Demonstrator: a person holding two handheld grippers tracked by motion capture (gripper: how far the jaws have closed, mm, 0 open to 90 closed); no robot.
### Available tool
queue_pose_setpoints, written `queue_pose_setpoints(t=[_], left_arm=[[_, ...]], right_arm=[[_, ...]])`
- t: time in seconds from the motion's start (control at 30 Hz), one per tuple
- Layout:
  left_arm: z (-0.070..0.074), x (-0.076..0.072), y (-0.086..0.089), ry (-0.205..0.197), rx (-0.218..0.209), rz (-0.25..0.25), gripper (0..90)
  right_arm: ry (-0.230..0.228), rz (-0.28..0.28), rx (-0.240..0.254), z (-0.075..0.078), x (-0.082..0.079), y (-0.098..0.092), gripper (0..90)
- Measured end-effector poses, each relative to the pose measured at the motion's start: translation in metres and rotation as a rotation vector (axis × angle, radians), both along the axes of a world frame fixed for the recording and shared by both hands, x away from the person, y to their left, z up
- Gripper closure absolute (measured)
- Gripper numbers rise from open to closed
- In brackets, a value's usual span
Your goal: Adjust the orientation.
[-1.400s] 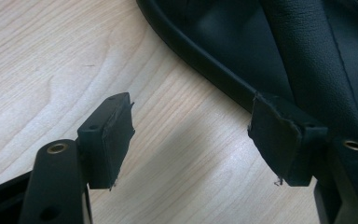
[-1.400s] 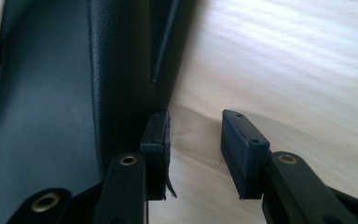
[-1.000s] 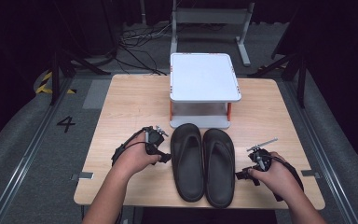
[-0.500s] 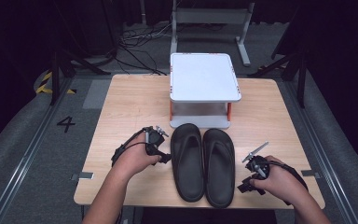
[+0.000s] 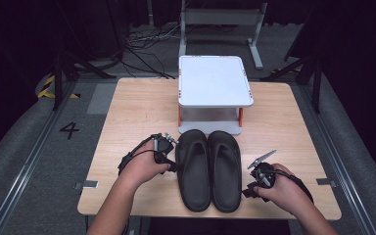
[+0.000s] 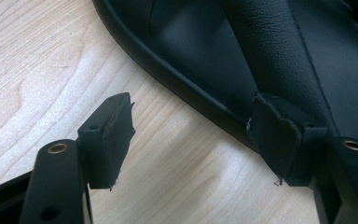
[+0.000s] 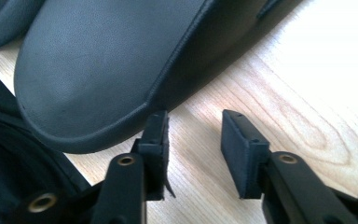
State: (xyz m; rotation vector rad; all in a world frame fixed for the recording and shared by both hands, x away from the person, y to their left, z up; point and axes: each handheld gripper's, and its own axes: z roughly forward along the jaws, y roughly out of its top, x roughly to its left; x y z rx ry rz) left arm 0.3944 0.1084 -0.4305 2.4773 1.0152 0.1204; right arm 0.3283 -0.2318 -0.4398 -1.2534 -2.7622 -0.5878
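Two black sandals lie side by side on the table (image 5: pixel 127 122), toes toward the white shelf (image 5: pixel 215 81), heels near the person's edge. The left sandal (image 5: pixel 193 169) and the right sandal (image 5: pixel 225 169) touch along their inner sides.

The left gripper (image 5: pixel 172 155) stands at the outer rim of the left sandal. Its jaws are wide apart, one pad on the sandal's side and one over bare wood; nothing is clamped. The right gripper (image 5: pixel 254 188) is beside the heel of the right sandal. Its jaws have just been closing a little, but they are apart and only wood is between them.

The sandals look light and soft (probably foam or rubber, with a grainy, matte skin), so they should bend but not slip much. I think the rim of the sole is the best place to pinch, near the middle, so that the sandal does not droop.
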Motion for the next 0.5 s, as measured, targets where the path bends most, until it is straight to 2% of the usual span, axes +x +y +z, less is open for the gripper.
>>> queue_pose_setpoints(t=[0.1, 0.37, 0.43, 0.47, 0.5], left_arm=[[-0.001, 0.000, -0.001, -0.004, 0.004, -0.003, 31.6], [0.001, 0.000, -0.006, -0.018, 0.036, -0.026, 35.0], [0.002, 0.000, -0.007, -0.019, 0.046, -0.024, 35.2], [0.002, 0.000, -0.007, -0.019, 0.046, -0.024, 35.2], [0.001, 0.000, -0.007, -0.019, 0.039, -0.024, 35.1]], right_arm=[[-0.005, -0.013, 0.012, 0.003, 0.000, -0.001, 59.1], [-0.093, -0.055, 0.056, 0.021, -0.001, -0.008, 55.4], [-0.138, -0.060, 0.082, 0.025, 0.000, -0.007, 53.1], [-0.138, -0.060, 0.082, 0.025, 0.000, -0.007, 53.1], [-0.195, -0.069, 0.124, 0.030, 0.000, -0.005, 49.8]])
